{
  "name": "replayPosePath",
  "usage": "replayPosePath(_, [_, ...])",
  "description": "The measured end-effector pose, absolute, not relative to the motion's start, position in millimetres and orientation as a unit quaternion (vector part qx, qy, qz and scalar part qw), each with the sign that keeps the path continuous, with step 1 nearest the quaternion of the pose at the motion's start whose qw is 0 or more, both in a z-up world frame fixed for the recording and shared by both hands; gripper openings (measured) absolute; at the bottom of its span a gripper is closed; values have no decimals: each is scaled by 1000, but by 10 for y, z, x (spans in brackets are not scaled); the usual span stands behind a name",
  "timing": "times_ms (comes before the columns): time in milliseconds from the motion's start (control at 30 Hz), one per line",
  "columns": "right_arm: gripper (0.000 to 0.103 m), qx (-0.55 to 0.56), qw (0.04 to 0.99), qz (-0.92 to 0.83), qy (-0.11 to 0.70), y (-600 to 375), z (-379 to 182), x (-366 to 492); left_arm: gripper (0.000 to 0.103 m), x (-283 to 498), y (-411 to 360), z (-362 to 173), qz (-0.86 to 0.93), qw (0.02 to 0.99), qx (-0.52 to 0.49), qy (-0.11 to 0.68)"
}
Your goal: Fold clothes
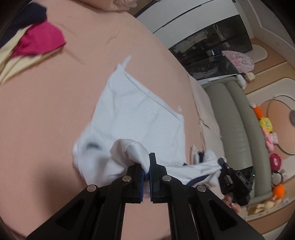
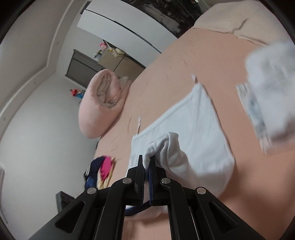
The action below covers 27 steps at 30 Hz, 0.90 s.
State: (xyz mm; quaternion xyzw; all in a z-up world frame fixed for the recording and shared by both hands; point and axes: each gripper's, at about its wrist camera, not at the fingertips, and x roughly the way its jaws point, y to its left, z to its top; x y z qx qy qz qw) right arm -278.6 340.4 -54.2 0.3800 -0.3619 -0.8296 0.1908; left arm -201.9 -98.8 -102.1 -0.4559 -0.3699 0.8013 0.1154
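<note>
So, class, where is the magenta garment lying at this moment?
In the left wrist view the magenta garment lies at upper left on the peach bedsheet, piled with a navy garment and a pale yellow garment, well apart from the white garment.

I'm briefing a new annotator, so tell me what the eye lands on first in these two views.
First comes the white garment, spread on the peach bed sheet with its near edge bunched and lifted. Both grippers are clamped on that edge: the left gripper in its own view, the right gripper in its own. Next is the bright pile of pink, navy and yellow clothes at the far left of the bed.
</note>
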Motion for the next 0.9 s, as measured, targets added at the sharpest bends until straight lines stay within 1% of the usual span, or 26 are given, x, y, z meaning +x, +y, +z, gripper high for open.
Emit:
replayPosePath(67, [1, 387, 179, -830, -360, 3388, -643, -3133, 3, -2359, -1033, -1119, 803, 102, -461, -363])
replayPosePath(167, [2, 417, 143, -823, -357, 3391, -990, -3529, 3, -2856, -1055, -1371, 791, 101, -483, -362])
replayPosePath(200, [3, 430, 132, -816, -362, 3416, -1131, -3610, 5, -3016, -1051, -1475, 782, 105, -496, -364])
replayPosePath(233, [5, 443, 120, -809, -367, 3438, -1263, -3681, 5, -3149, -1037, -1565, 771, 117, -508, -365])
replayPosePath(267, [6, 450, 116, -801, -377, 3463, -1361, -3739, 8, -3265, -1033, -1618, 768, 118, -514, -364])
replayPosePath(333, [7, 448, 121, -789, -402, 3521, -1449, -3802, 22, -3372, -1025, -1592, 779, 119, -513, -341])
replayPosePath(367, [7, 439, 130, -788, -411, 3557, -1417, -3793, 41, -3399, -1023, -1548, 787, 121, -509, -328])
replayPosePath(400, [7, 428, 137, -791, -415, 3590, -1357, -3757, 55, -3369, -1037, -1467, 796, 128, -496, -323])
replayPosePath(433, [14, 414, 142, -797, -416, 3623, -1280, -3706, 58, -3294, -1071, -1366, 807, 136, -474, -324])
replayPosePath(467, [23, 403, 141, -806, -410, 3659, -1193, -3622, 63, -3212, -1101, -1282, 817, 135, -460, -320])
replayPosePath(500, [49, 394, 135, -816, -401, 3699, -1102, -3518, 64, -3106, -1130, -1206, 832, 122, -447, -305])
replayPosePath(533, [68, 385, 131, -827, -389, 3723, -1027, -3415, 64, -2979, -1151, -1136, 849, 104, -436, -281])
replayPosePath(600, [70, 378, 134, -844, -356, 3725, -950, -3203, 64, -2687, -1107, -1111, 868, 80, -447, -199])
replayPosePath(667, [70, 404, 137, -850, -308, 3655, -984, -3103, 64, -2454, -994, -1180, 870, 86, -470, -120])
replayPosePath(733, [70, 440, 129, -854, -245, 3547, -1108, -3078, 64, -2226, -866, -1300, 866, 108, -485, -59])
replayPosePath(800, [70, 463, 131, -854, -195, 3472, -1243, -3022, 64, -2122, -778, -1408, 859, 113, -499, -30])
replayPosePath(867, [69, 463, 148, -855, -179, 3379, -1341, -3037, 64, -2086, -735, -1480, 861, 114, -495, -24])
replayPosePath(900, [65, 465, 162, -851, -181, 3346, -1377, -3052, 62, -2074, -737, -1483, 866, 116, -486, -28])
